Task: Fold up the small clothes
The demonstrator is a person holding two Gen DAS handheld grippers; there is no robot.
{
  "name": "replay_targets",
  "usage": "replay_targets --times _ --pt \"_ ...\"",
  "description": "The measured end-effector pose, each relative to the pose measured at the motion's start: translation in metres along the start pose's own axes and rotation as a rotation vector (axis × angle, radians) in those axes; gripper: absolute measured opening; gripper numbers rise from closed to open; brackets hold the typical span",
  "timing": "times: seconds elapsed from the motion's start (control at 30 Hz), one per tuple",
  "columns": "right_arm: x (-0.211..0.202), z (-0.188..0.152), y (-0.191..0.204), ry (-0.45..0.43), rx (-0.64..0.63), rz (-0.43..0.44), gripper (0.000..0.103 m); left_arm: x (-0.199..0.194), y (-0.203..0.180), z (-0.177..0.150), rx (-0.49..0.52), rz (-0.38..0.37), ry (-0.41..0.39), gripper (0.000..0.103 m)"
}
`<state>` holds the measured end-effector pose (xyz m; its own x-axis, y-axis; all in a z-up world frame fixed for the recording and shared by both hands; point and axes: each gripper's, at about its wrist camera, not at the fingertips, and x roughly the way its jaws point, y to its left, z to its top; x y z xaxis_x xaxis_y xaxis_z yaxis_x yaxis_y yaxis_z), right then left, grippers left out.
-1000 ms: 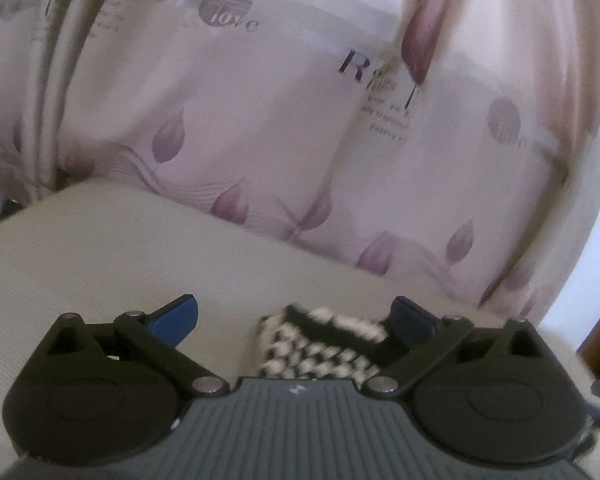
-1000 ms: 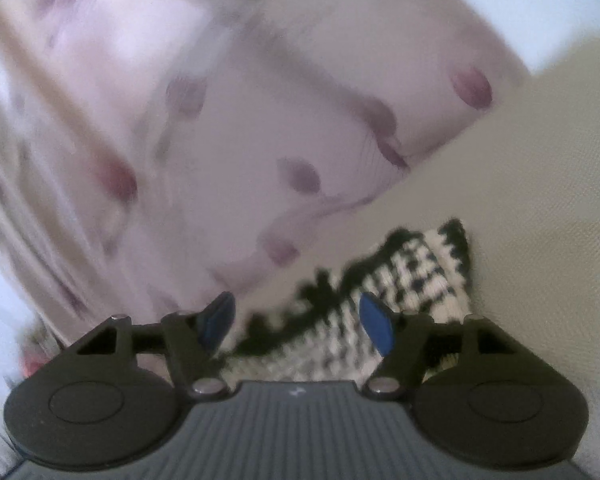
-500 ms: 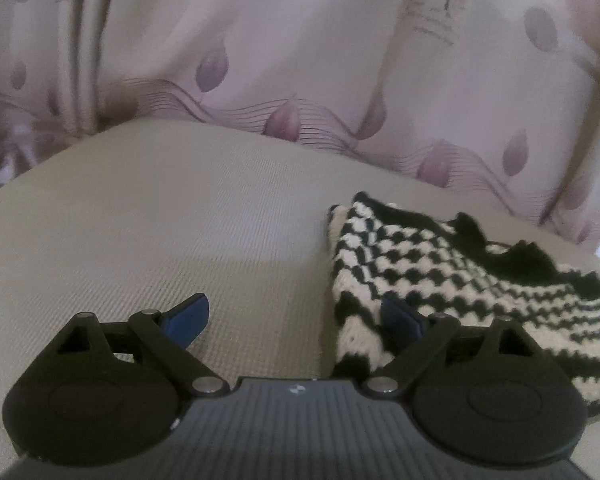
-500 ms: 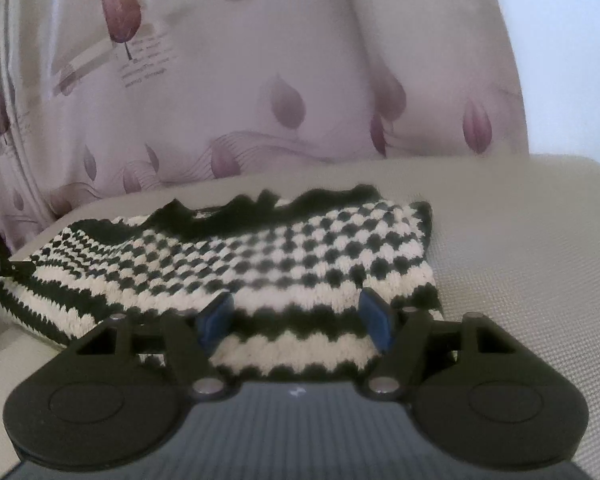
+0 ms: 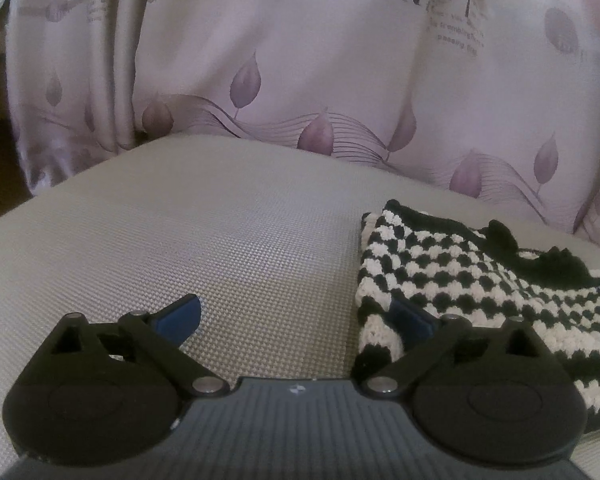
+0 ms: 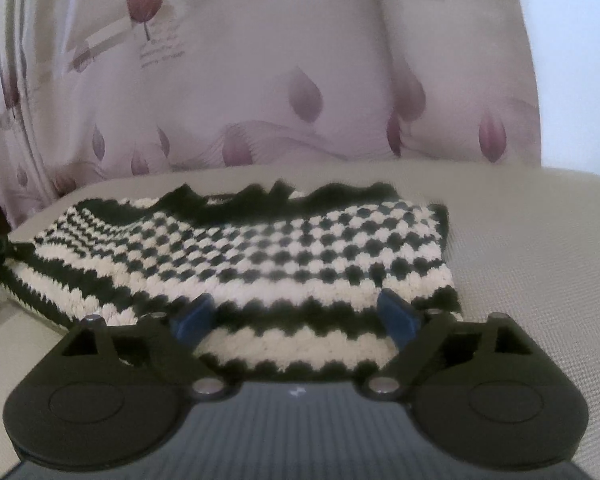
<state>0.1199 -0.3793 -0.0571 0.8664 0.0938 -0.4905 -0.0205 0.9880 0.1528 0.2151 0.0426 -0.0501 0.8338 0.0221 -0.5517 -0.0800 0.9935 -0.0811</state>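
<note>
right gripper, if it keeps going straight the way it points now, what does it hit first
Most likely the black-and-white knitted garment. The right gripper is open, its jaws just widened, and the striped near edge lies directly ahead between its fingers. Whether they already brush the knit is unclear.

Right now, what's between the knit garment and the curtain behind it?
Right wrist view: only a bare strip of the beige cushion separates the black-and-white knit garment from the curtain; nothing lies on it.

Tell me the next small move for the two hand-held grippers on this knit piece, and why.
Probably ease the right hand-held gripper forward to pinch the near edge of the knit garment: its jaws have just been opening and straddle that hem without pressing. The left hand-held gripper is open at the garment's left edge.
</note>
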Motion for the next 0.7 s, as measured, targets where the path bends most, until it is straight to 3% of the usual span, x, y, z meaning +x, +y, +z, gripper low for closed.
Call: replay_targets --times 0.43,0.53,0.7 --pt "0.0018 -0.0012 0.0112 0.012 -0.073 -0.046 0.095 -0.0008 -0.0065 -0.0015 0.037 0.039 -0.007 0.103" --pt "-0.0006 -0.0021 0.0069 0.007 -0.054 -0.008 0.103 -0.0015 -0.0069 -0.0018 0.041 0.042 -0.01 0.103" --pt "-0.0019 -0.0028 0.007 0.006 -0.054 0.021 0.103 -0.0009 -0.0073 -0.0016 0.045 0.044 -0.006 0.103"
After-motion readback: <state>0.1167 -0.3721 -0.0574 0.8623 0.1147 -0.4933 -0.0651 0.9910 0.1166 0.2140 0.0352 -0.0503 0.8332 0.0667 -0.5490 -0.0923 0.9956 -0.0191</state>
